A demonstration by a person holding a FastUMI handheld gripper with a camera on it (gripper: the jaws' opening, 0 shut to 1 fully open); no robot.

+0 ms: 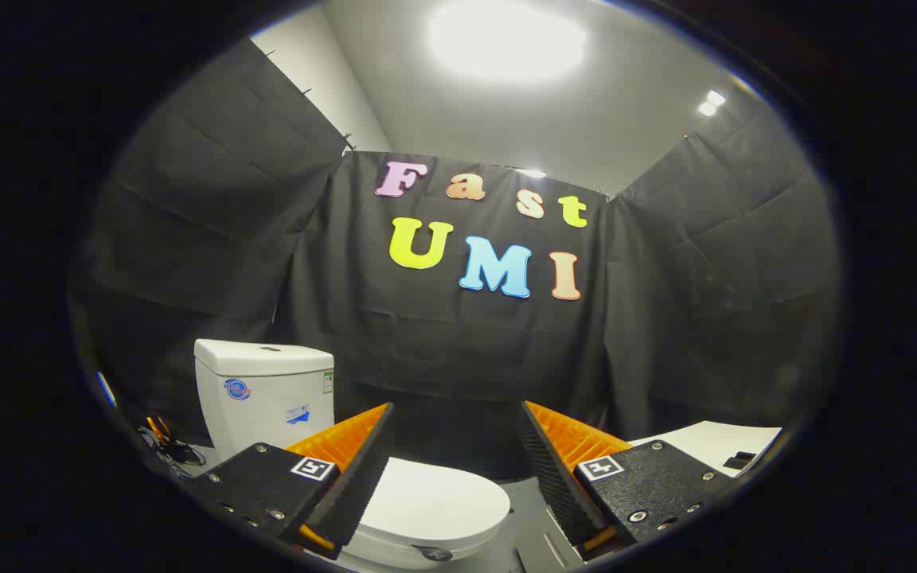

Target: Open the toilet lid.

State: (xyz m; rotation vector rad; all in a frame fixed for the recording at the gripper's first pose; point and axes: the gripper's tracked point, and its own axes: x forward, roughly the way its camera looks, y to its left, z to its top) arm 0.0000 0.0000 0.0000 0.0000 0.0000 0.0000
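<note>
Down below the fingers sits the toilet, and its lid is lying flat and closed, just under and between the two fingertips, a touch nearer the left one. The gripper hangs above it with its fingers spread wide, nothing between them, touching nothing. Beyond the left finger stands the tank, upright against the dark cloth wall, so the hinge should be on that far-left side and the free front edge of the lid curves round nearer the right finger.

That lid looks like smooth, glossy hard plastic: stiff, probably light enough, but slippery, and with no handle to speak of. My guess is the place to take it is the rounded front rim, well away from the hinge, either pinching the thin edge or hooking one finger under it and swinging it up toward the tank. A shallow bite could slide off that shine, so the fingers want to go well onto the lip. A pale counter sits off beyond the right finger.
</note>
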